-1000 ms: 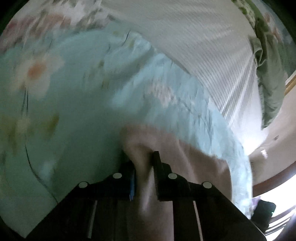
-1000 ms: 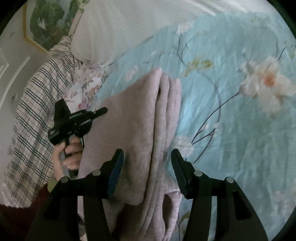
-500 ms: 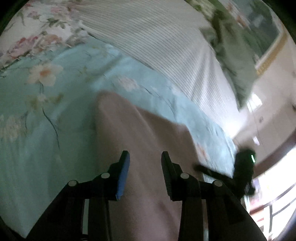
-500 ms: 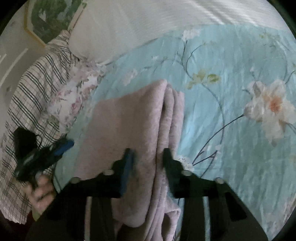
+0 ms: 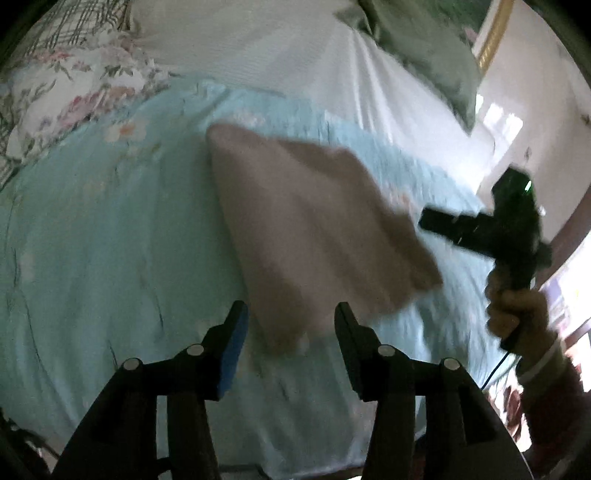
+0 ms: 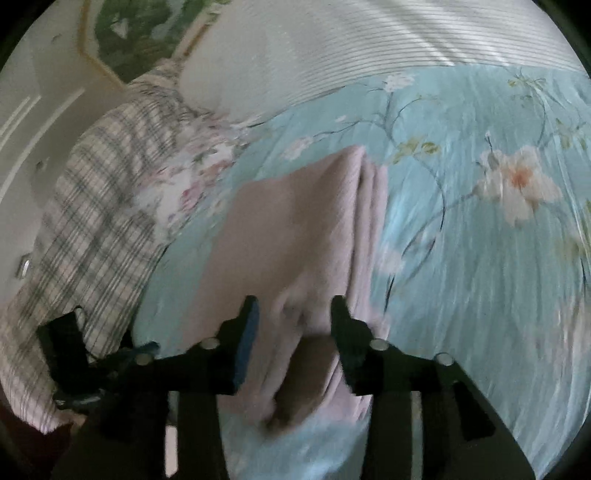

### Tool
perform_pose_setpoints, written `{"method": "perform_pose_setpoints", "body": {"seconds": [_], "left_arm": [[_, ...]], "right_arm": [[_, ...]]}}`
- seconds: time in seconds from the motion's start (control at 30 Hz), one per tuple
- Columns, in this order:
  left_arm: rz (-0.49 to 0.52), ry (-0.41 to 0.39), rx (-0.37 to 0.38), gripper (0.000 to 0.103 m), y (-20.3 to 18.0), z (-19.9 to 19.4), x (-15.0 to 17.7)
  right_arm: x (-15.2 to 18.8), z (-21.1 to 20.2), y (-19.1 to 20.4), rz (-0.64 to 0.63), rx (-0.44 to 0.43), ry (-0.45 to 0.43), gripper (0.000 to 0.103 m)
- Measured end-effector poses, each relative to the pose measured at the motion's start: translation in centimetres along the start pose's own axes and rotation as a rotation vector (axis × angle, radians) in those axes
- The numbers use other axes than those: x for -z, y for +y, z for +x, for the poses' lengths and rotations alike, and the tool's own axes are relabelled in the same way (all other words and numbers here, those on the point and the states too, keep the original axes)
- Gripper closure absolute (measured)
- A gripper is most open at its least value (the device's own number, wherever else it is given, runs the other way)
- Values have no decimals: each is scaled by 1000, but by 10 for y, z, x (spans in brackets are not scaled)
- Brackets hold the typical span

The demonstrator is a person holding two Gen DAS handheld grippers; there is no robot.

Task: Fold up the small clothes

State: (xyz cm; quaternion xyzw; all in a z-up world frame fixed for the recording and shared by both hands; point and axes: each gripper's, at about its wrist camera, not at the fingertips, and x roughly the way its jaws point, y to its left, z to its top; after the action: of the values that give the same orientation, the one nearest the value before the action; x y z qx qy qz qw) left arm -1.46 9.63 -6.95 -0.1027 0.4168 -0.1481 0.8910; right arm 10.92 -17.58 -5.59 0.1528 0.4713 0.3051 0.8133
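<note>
A folded pink cloth (image 5: 314, 221) lies on the light blue flowered bedspread (image 5: 110, 240). My left gripper (image 5: 291, 325) hovers just short of the cloth's near corner. Its jaws are opening and hold nothing. In the right wrist view the same pink cloth (image 6: 295, 229) shows its stacked folds along the right edge. My right gripper (image 6: 293, 321) straddles the cloth's near end. Its jaws are opening, the cloth is between them, and the pads are not pressing on it. A hand (image 5: 517, 310) holds the right gripper (image 5: 432, 223) beyond the cloth's right side. The left gripper (image 6: 144, 349) shows dimly at lower left.
A plaid cloth (image 6: 92, 229) and a flowered pillow (image 6: 177, 184) lie left of the cloth. A white striped sheet (image 6: 369, 48) covers the far part of the bed. A green cushion (image 5: 424, 48) rests at the back, with a framed picture (image 6: 140, 33) on the wall.
My left gripper let go of the pink cloth, drew back from it and spread its jaws. My right gripper narrowed around the cloth's near end, then widened again.
</note>
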Motion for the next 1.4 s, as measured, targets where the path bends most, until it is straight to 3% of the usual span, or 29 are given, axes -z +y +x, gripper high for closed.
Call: {"method": "perform_pose_setpoints", "body": {"seconds": [0.13, 0.33, 0.4, 0.47, 0.53, 0.6, 0.67, 0.8, 0.93, 1.0, 1.03, 1.1, 1.23, 1.33, 1.4], "left_arm": [[63, 36, -88, 51, -19, 18, 26], [64, -14, -151, 51, -20, 35, 19], [79, -10, -226, 52, -20, 46, 18], [73, 5, -255, 59, -15, 54, 17], [48, 22, -245, 81, -9, 54, 12], [50, 6, -246, 83, -10, 46, 10], [103, -12, -272, 86, -20, 42, 11], [166, 47, -319, 89, -30, 58, 24], [123, 74, -259, 88, -19, 54, 24], [113, 93, -229, 85, -15, 49, 24], [114, 107, -201, 85, -13, 45, 24], [129, 110, -132, 86, -14, 29, 24], [170, 17, 9, 84, -25, -7, 10], [160, -30, 75, 83, -29, -4, -5], [145, -21, 108, 83, -30, 11, -13]], "right_arm": [[23, 4, 16, -66, 8, 58, 57], [29, 24, 19, -99, 42, 105, 59], [26, 30, 19, -92, 36, 131, 94], [16, 18, 19, -79, 8, 87, 94], [5, -10, 19, -64, -40, -5, 95], [0, -28, 17, -84, -52, -44, 95], [4, -26, 8, -110, 20, -8, 95], [39, 15, -28, -69, 156, 131, 95], [49, 9, -42, 25, 122, 99, 94], [47, -2, -42, 26, 155, 95, 75], [46, -8, -41, 26, 170, 89, 72], [39, -27, -37, 36, 163, 50, 72], [7, -44, -17, 49, 86, -67, 72], [-18, -19, 9, 54, -12, -88, 72], [-25, 5, 22, 66, -25, -87, 72]]}}
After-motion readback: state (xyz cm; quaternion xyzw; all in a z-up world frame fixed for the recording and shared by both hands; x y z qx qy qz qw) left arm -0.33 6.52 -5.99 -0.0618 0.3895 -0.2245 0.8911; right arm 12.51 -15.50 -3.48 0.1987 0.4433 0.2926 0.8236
